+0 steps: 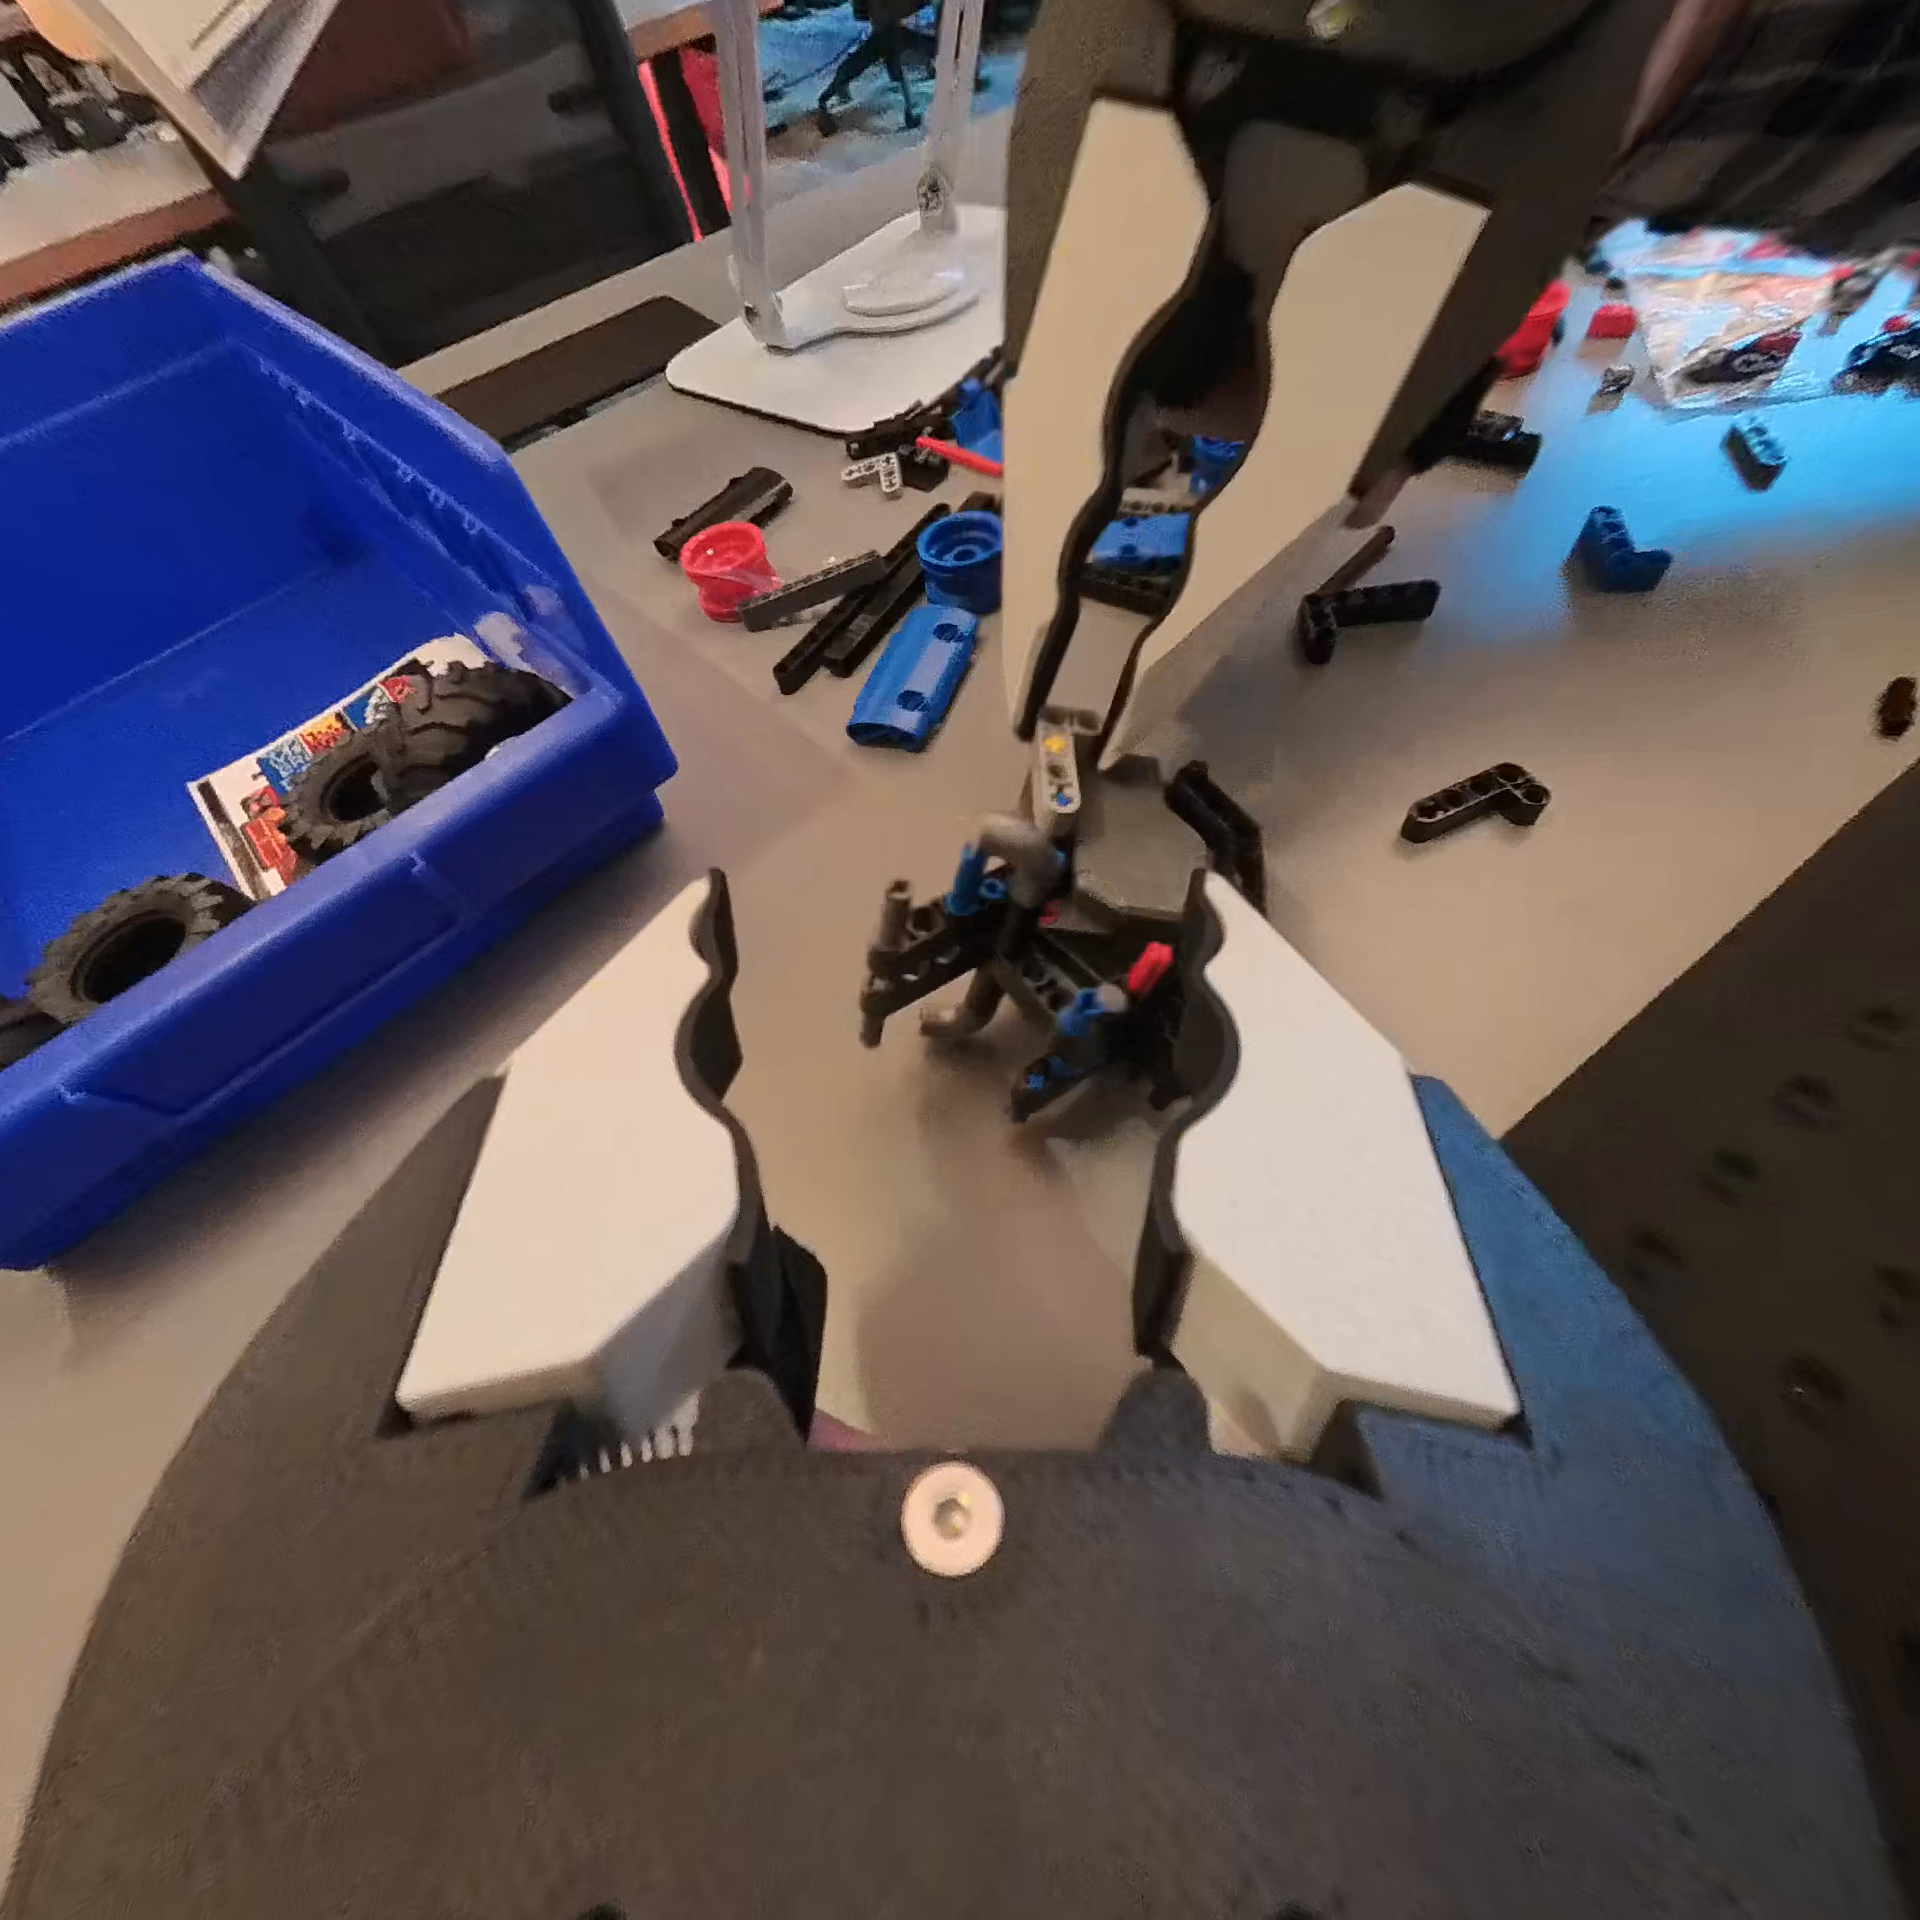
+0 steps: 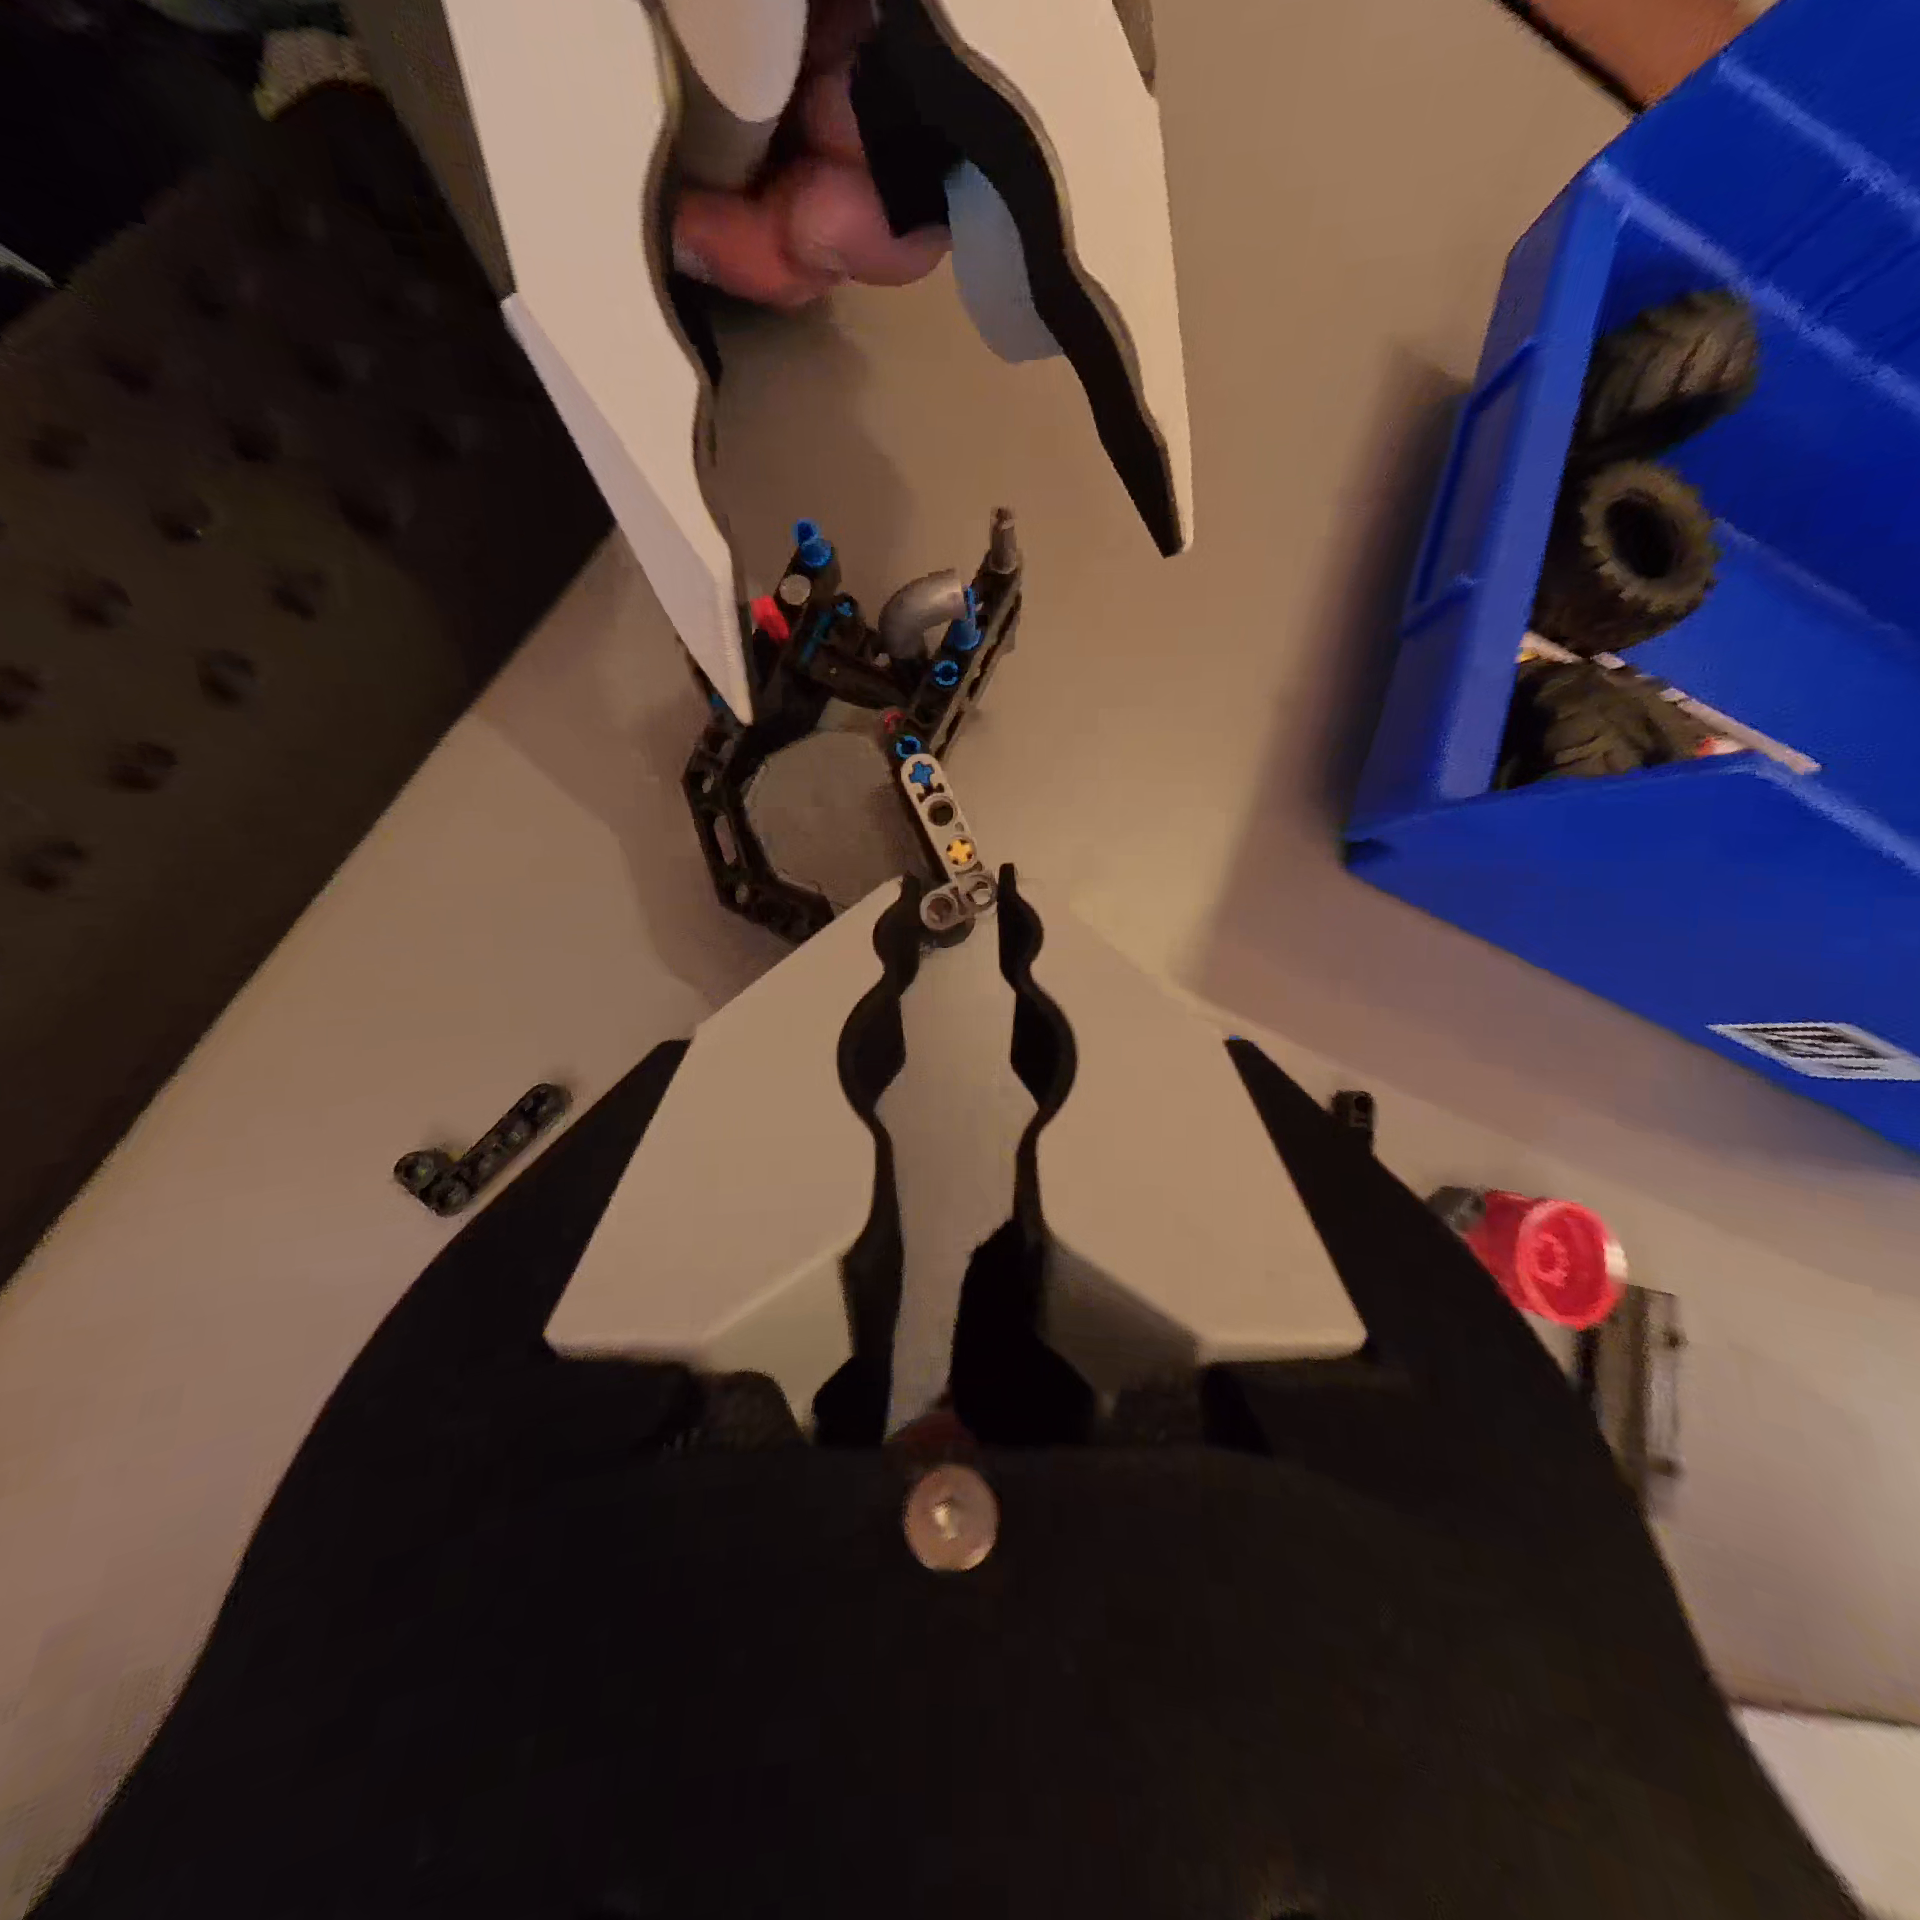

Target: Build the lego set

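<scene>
A small Lego assembly (image 1: 1039, 966) of black beams, blue pins and a grey elbow stands on the grey table, between the wide-open fingers of my left gripper (image 1: 961, 894). One left finger (image 2: 717, 623) rests against the assembly's (image 2: 831, 675) black frame; the other stays apart. My right gripper (image 2: 956, 888) comes from the opposite side. It is shut on a small grey connector (image 2: 956, 906) at the end of a grey beam (image 2: 940, 810) that sticks out from the assembly. In the left wrist view the right gripper (image 1: 1075, 727) reaches down from the top.
A blue bin (image 1: 312, 935) holding black tyres (image 1: 416, 758) and a sticker sheet stands left of the assembly. Loose black, blue and red pieces (image 1: 862, 592) lie behind, near a white stand base (image 1: 862, 343). A black perforated board (image 1: 1714, 1195) borders the right. A red hub (image 2: 1548, 1257) lies close. The left gripper's tips are roughly 5 centimeters from the right gripper's.
</scene>
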Action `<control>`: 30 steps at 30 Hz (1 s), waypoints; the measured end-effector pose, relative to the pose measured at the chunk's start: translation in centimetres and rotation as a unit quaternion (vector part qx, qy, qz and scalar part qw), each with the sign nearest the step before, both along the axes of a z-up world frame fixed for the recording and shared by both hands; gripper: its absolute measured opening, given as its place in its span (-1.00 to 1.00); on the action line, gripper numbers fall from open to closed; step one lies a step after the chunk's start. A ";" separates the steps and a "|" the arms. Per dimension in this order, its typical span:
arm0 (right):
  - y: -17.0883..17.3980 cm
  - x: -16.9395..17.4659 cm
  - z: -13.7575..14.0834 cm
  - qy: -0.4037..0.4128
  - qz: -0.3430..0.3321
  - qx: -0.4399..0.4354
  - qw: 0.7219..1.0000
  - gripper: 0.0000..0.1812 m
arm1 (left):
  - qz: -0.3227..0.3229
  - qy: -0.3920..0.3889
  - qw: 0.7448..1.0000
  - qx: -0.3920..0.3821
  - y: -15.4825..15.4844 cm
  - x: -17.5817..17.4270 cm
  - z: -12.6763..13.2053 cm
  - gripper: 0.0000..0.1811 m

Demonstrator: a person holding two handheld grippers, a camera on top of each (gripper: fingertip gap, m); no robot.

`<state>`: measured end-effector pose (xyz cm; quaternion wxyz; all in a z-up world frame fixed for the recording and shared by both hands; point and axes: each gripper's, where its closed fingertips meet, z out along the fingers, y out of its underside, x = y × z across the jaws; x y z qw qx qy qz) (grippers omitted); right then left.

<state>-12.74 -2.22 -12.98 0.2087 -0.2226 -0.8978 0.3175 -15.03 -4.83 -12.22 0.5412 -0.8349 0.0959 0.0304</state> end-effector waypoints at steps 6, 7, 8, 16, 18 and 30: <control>1.8 0.8 2.1 0.182 -0.051 0.179 0.966 -0.86 | -0.019 0.024 0.999 -0.012 1.1 0.5 -0.1 -0.17; 2.1 1.0 2.4 0.211 -0.062 0.201 0.955 -0.86 | -0.025 0.035 0.999 -0.019 1.4 0.6 -0.4 -0.20; 2.3 1.2 2.4 0.238 -0.071 0.229 0.941 -0.86 | -0.029 0.052 0.998 -0.024 1.7 0.7 -0.6 -0.25; -0.3 4.0 0.3 0.289 -0.048 0.314 0.903 -0.72 | -0.048 0.119 0.990 -0.052 2.2 1.1 -2.3 -0.37; -0.7 4.7 0.8 0.279 -0.054 0.278 0.918 -0.68 | -0.051 0.113 0.991 -0.051 2.0 1.1 -2.3 -0.36; 3.8 7.3 2.5 0.154 -0.187 0.101 0.965 -0.58 | -0.086 0.100 0.990 -0.056 0.8 2.2 -1.0 -0.27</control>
